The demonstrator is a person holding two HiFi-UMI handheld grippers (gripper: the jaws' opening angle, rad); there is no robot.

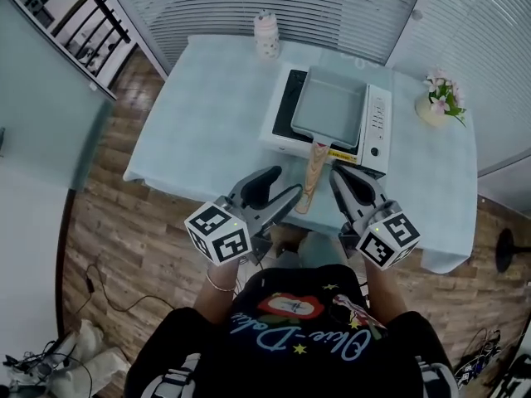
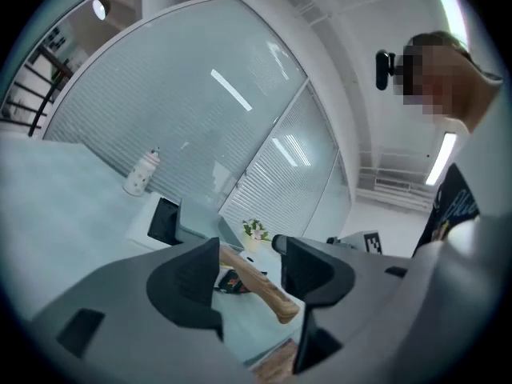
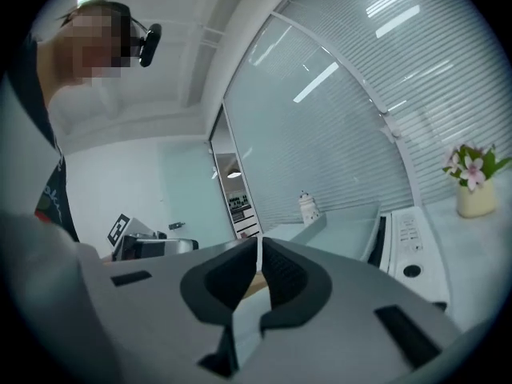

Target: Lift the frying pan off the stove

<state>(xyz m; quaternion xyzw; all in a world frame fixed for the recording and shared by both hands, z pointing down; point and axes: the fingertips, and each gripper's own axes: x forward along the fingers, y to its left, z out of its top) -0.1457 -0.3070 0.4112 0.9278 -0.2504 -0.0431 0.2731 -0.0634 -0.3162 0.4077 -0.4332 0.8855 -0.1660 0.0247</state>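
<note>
At the near edge of the tabletop (image 1: 191, 114), the left gripper (image 1: 282, 187) holds its fingers (image 2: 192, 274) apart. The wooden handle (image 1: 314, 168) shows in the gap between them, with neither pad pressing on it. The right gripper (image 1: 342, 177) sits just to the other side of the handle, its fingers (image 3: 284, 274) closed together on nothing. Beyond them, the square grey frying pan (image 1: 328, 106) rests on the white stove (image 1: 377, 127), handle pointing toward the person. Farther back stand a small bottle (image 1: 266, 33) and a flower vase (image 1: 440, 99).
</note>
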